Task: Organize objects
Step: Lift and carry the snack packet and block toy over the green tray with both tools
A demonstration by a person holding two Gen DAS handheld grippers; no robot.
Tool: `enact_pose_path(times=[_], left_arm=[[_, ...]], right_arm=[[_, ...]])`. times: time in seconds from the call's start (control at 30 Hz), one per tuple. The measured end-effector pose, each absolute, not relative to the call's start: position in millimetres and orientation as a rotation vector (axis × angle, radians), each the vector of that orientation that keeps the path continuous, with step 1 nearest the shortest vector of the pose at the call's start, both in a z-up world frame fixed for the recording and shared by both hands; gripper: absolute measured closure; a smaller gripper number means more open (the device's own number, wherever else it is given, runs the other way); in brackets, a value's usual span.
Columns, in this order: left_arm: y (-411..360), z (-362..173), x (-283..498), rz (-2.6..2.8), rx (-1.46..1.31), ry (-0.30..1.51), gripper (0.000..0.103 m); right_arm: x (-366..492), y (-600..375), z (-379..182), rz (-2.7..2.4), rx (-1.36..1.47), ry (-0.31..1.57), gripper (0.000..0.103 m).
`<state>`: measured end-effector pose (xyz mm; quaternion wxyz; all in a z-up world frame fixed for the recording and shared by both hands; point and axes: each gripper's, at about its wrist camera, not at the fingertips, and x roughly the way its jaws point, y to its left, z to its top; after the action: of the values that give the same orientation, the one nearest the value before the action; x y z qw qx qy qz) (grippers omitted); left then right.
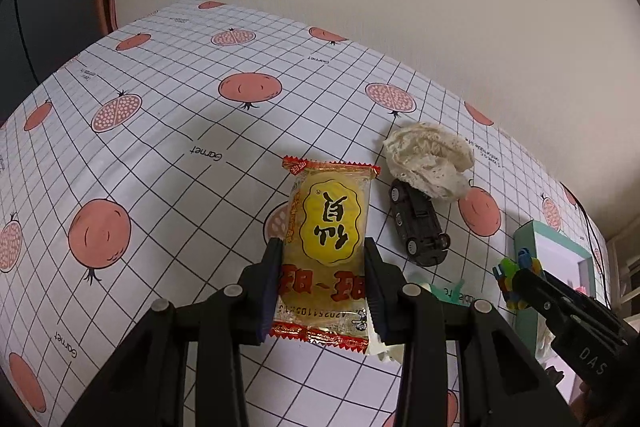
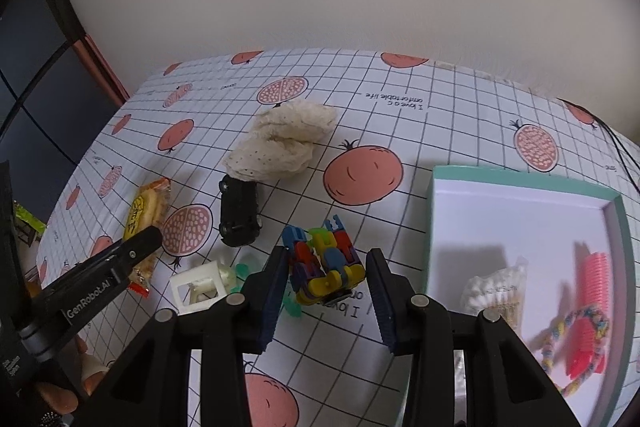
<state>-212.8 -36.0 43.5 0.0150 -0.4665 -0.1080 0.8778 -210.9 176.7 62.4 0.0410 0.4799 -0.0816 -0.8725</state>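
Left tool [image 1: 325, 283] clamps the yellow snack packet [image 1: 326, 251] lifted off the counter [image 1: 168, 155], right tool [image 2: 326, 291] pinches the colourful block toy [image 2: 324, 267], both likely headed for the teal box [image 2: 520, 223] beside them.

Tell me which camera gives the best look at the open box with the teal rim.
The right wrist view. There the teal-rimmed box shows its whole white floor, with a cotton swab pack and a pink comb lying inside. The left wrist view catches only a sliver of the box at the right edge, contents hidden.
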Motion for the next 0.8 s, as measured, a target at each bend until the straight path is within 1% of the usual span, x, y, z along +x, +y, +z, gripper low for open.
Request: enact_pose_path(times=[0.4,0.8], left_arm=[[-15.4,59.2,-201.5,2.744,-1.388,-0.335,0.063],[18.4,68.5,-188.5,2.716,-1.340,-0.307,0.063]], right_arm=[[-194.0,202.6,79.1,-2.715,1.449,-0.277,0.061],[-176.3,244.6,89.7,-2.769,1.446,-0.354,0.061]])
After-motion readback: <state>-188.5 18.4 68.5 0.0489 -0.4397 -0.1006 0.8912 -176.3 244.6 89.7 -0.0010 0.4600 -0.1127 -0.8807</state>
